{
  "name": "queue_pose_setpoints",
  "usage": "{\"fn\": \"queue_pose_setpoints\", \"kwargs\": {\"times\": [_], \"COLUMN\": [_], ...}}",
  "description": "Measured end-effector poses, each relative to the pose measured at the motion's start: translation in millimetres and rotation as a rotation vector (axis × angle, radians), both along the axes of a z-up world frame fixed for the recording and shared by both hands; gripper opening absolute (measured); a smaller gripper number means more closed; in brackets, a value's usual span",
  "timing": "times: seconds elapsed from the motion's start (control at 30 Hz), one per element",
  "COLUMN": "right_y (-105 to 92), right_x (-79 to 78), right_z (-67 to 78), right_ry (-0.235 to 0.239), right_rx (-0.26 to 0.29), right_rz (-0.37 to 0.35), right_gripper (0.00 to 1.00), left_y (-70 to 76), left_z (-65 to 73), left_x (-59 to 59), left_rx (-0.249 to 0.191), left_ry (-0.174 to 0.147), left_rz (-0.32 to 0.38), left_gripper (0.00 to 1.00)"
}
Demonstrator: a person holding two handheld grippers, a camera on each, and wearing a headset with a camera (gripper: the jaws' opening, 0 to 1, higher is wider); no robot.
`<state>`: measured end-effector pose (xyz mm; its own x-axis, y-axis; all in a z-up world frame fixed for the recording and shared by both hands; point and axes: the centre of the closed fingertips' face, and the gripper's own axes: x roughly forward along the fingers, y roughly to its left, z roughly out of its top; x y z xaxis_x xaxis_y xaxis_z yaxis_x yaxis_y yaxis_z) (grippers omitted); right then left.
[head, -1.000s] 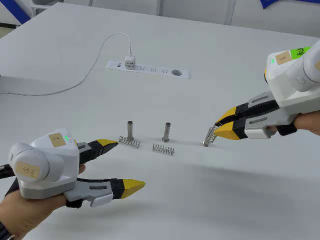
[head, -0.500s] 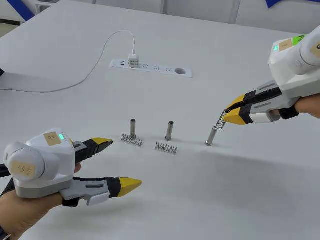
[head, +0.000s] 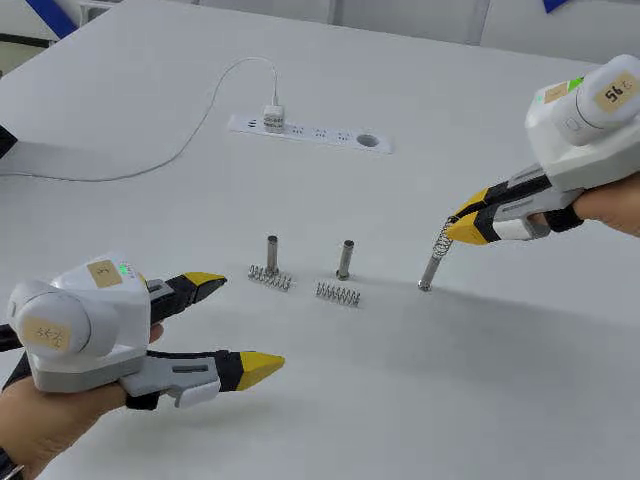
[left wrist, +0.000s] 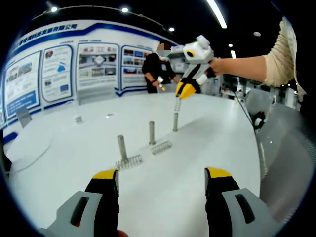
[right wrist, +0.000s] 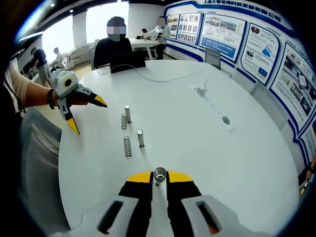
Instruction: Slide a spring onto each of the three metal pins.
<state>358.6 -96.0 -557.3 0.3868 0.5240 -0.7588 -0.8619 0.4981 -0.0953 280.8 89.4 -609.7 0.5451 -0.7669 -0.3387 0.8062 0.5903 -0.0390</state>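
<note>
The right tongs (head: 452, 228) were clamped on a spring (head: 442, 240), which hung tilted below their tips. Its lower end met the top of the nearest pin (head: 430, 272); I couldn't tell whether it was threaded on. The left tongs (head: 250, 322) were wide open over the table (head: 420, 400), gripping nothing. Ahead of their tips stood the second pin (head: 346, 259) and third pin (head: 272, 254), both bare. The second spring (head: 338, 293) and third spring (head: 270, 277) lay flat at their bases.

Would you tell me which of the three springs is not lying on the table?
The spring in the right gripper, held over the right pin; the left spring and middle spring lie flat on the table.
</note>
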Motion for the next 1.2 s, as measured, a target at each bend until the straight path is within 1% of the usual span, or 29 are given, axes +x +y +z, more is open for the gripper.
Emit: {"fn": "queue_pose_setpoints", "kwargs": {"times": [0.1,0.2,0.27,0.37,0.67,0.97,1.03,1.2], "right_y": [-2.0,-2.5,-1.8,-1.4,-1.9,-2.7,-2.8,-2.8], "right_x": [2.6,3.6,4.2,5.2,3.6,3.9,4.6,3.8], "right_z": [-3.9,-5.9,-5.4,-5.6,-6.1,-9.8,-12.0,-20.3], "right_ry": [0.004,0.011,0.015,0.018,0.021,0.029,0.027,0.04], "right_rx": [-0.009,-0.006,0.005,0.008,-0.009,-0.005,-0.003,-0.005], "right_rz": [-0.005,-0.01,-0.014,-0.016,-0.01,-0.019,-0.022,-0.029], "right_gripper": [0.11,0.11,0.11,0.11,0.11,0.11,0.11,0.11], "left_y": [0.9,1.7,2.1,2.5,3.3,2.9,2.9,2.5], "left_z": [-0.6,-1.6,-1.9,-2.5,-3.4,-2.2,-2.0,-2.3], "left_x": [0.1,0.2,0.3,0.4,1.4,0.3,-0.1,-0.9], "left_rx": [0.001,0.001,0.001,0.002,0.005,0.004,0.005,0.006], "left_ry": [0.0,0.002,0.002,0.003,0.001,0.002,0.002,0.003], "left_rz": [0.002,0.004,0.004,0.004,0.004,0.004,0.004,0.003], "left_gripper": [0.72,0.71,0.71,0.71,0.71,0.7,0.7,0.7]}}
